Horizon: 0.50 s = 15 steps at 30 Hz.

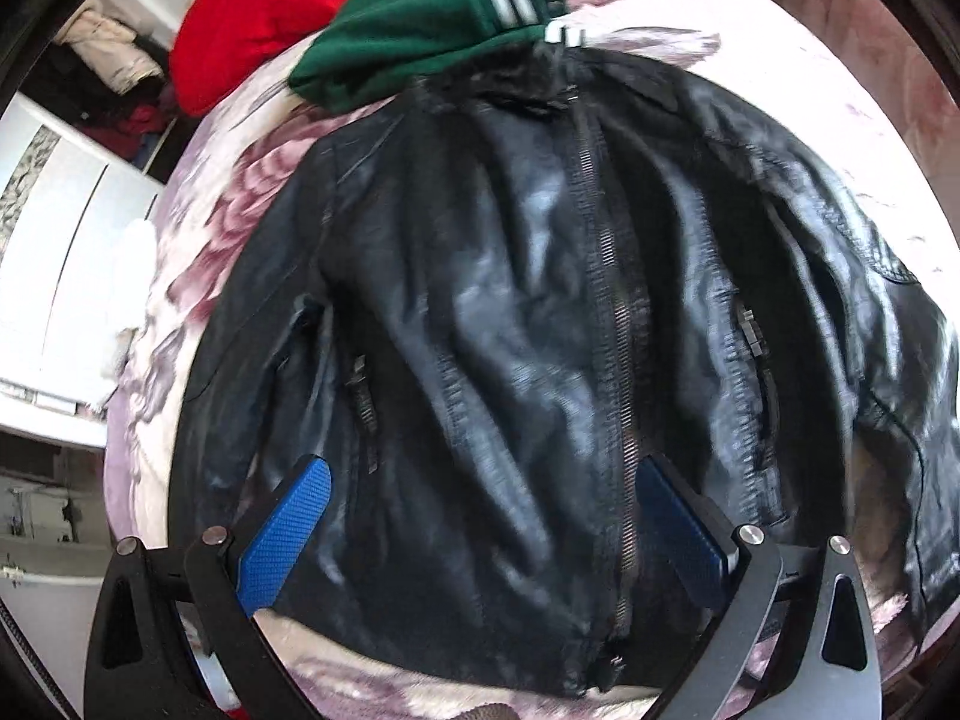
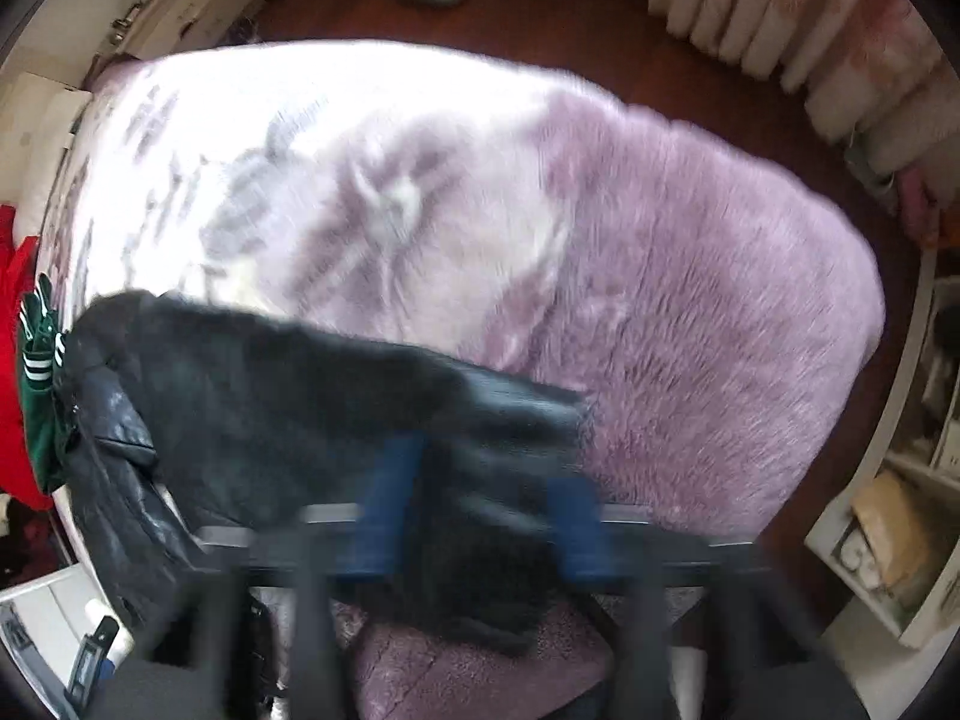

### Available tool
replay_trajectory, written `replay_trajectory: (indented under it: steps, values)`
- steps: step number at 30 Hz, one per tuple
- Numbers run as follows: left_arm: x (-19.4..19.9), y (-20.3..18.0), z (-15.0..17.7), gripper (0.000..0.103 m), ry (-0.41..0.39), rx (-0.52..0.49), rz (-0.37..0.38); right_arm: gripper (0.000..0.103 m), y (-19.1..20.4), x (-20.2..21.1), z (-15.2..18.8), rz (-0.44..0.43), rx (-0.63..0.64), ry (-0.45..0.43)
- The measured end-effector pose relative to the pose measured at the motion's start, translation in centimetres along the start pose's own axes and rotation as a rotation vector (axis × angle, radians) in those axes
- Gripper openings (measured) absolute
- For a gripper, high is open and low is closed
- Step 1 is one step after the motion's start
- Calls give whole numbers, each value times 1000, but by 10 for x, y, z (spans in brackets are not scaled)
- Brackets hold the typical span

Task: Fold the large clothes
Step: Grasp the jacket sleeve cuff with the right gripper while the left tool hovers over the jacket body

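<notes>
Your left gripper (image 1: 480,516) hangs with jaws spread over the black leather jacket (image 1: 540,312) lying zipped on the blanket (image 2: 690,300), while your right gripper (image 2: 480,510) pinches a jacket sleeve between its blurred jaws.

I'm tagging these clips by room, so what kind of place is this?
Most likely a bedroom in a home. A black leather jacket lies spread on a bed covered by a fluffy purple floral blanket, with folded green and red clothes beside it, white cabinets and curtains around.
</notes>
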<state>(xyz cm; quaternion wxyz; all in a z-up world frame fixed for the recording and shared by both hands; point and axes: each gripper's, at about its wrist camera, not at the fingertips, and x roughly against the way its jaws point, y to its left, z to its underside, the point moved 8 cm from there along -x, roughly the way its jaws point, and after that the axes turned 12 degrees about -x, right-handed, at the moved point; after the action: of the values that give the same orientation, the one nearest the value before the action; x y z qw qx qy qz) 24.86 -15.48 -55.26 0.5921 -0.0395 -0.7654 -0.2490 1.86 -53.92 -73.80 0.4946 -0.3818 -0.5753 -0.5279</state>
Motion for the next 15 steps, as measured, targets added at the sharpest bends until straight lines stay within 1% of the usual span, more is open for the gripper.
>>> replay_trajectory:
  steps: [1, 4, 5, 6, 9, 11, 12, 13, 14, 15]
  values:
    - [2, -5, -4, 103, -8, -8, 9, 8, 2, 11, -7, -35, -16, -28]
    - [11, -18, -19, 103, -36, -23, 36, 6, 8, 44, -30, -68, -34, -129]
    - [17, -25, -25, 103, -47, -24, 56, 6, 12, 54, -42, -85, -49, -165]
    - [21, -32, -32, 103, -57, -26, 74, 6, 17, 62, -49, -103, -54, -175]
    - [30, -49, -50, 103, -88, -37, 106, 8, 20, 63, -60, -120, -72, -138]
    - [32, -60, -57, 103, -94, -47, 126, 23, 21, 55, -59, -86, -44, -122]
    - [32, -64, -60, 103, -94, -53, 132, 42, 16, 49, -55, -79, -36, -122]
    - [31, -68, -60, 103, -91, -60, 140, 52, 11, 56, -59, -94, -45, -126]
    - [29, -72, -59, 103, -85, -69, 147, 53, 11, 58, -59, -115, -62, -125]
    - [28, -73, -58, 103, -80, -76, 145, 53, 3, 55, -52, -124, -86, -117]
